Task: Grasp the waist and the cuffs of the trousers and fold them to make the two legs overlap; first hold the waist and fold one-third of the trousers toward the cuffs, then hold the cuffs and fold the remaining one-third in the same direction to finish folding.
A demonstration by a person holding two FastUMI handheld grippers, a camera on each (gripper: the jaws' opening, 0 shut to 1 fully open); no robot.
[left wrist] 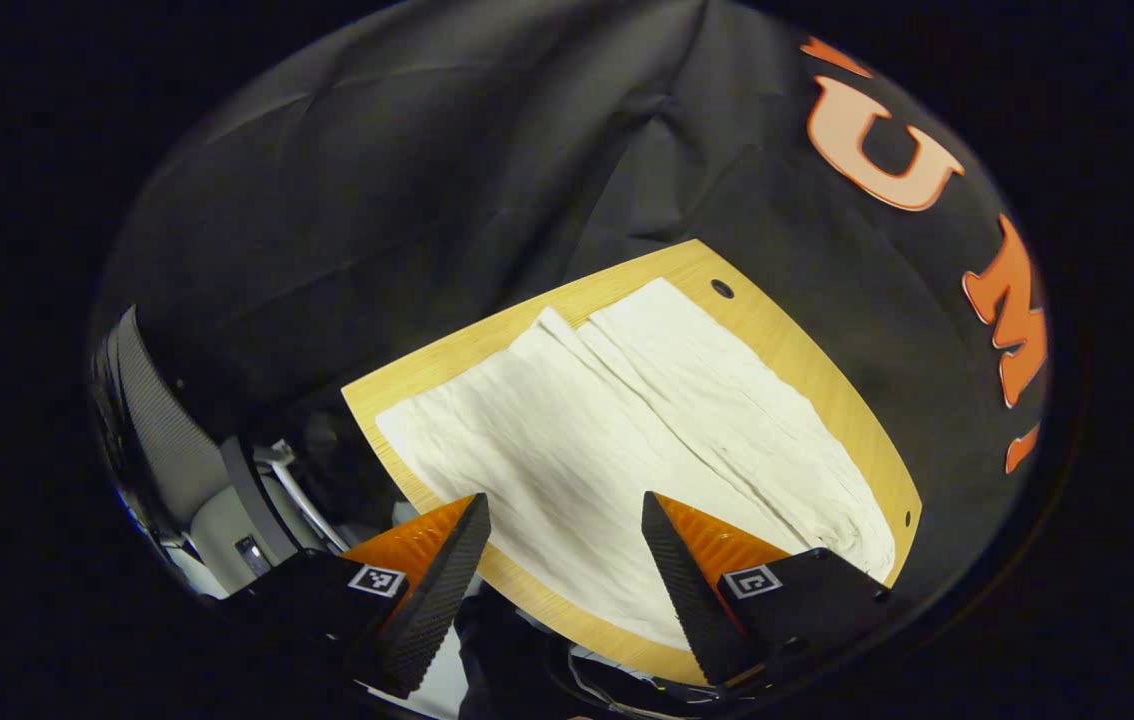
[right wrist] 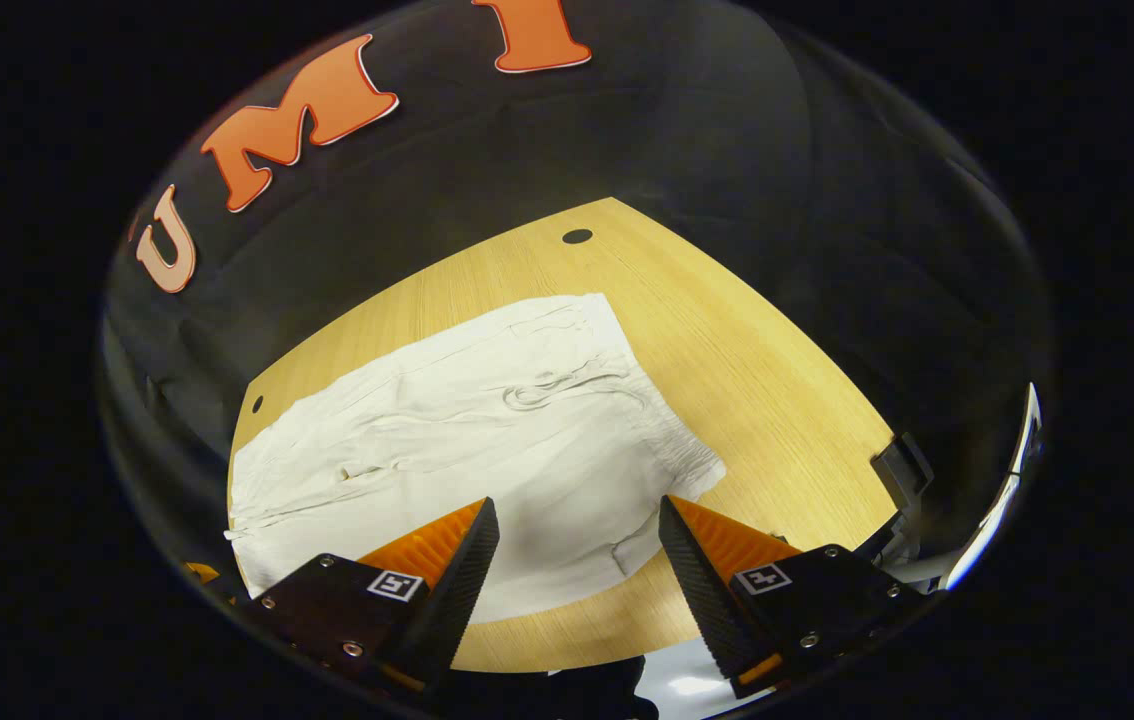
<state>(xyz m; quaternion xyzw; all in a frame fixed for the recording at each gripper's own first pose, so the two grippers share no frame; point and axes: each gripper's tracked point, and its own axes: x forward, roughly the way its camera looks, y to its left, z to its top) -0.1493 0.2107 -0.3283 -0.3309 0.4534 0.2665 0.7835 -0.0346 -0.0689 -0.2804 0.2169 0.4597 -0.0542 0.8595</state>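
Note:
Cream trousers (left wrist: 627, 430) lie spread flat on a light wooden table (left wrist: 807, 370), both legs side by side and running away from the left gripper view. My left gripper (left wrist: 567, 515) hovers open above the near edge of the cloth. In the right gripper view the trousers (right wrist: 467, 440) show their waist end with a drawstring (right wrist: 567, 385) toward the right. Open above the near waist corner hangs my right gripper (right wrist: 577, 520), nothing between its fingers.
Black cloth walls close in behind the table. Small round holes (right wrist: 577, 236) sit near the table's corners. Bare wood (right wrist: 767, 400) stretches to the right of the waist. A dark bracket (right wrist: 902, 465) stands at the table's right edge; chair parts (left wrist: 177, 440) sit left.

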